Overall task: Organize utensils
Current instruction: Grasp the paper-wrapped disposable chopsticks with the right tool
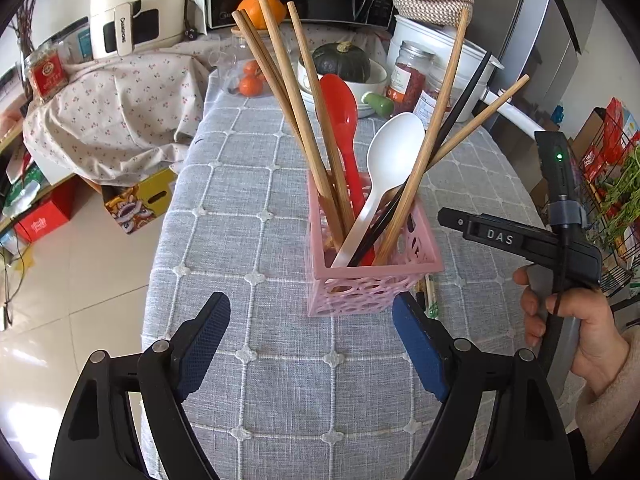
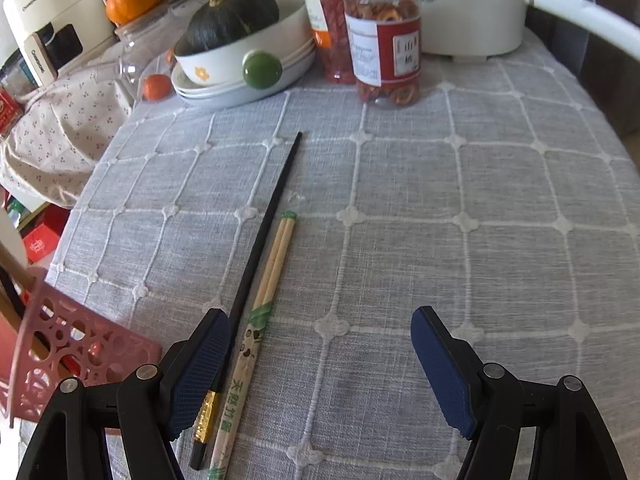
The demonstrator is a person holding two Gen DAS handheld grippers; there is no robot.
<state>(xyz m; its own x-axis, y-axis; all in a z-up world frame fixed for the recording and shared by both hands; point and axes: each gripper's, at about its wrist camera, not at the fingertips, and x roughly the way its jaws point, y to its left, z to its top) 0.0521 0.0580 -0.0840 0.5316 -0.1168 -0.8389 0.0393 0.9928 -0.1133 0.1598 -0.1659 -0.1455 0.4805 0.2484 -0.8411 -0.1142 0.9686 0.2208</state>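
My left gripper (image 1: pixel 311 344) hung with its blue pads spread wide, nothing between them, just short of the pink basket (image 1: pixel 372 276) on the grey checked tablecloth (image 1: pixel 248 216). The basket held wooden chopsticks (image 1: pixel 280 92), a red spoon (image 1: pixel 340 120), a white spoon (image 1: pixel 384 168) and one black chopstick (image 1: pixel 460 104) — all leaning outward. My right hand (image 1: pixel 576 320) gripped the other tool's handle at the right.

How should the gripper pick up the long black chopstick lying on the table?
Grab the black chopstick near its thicker gold-banded end, probably from straight above, one finger on each long side. It lies flat on the tablecloth, so only the sides can be pinched. The wrapped bamboo chopsticks lie close on its right, so slip a finger carefully between. The right gripper is open nearby.
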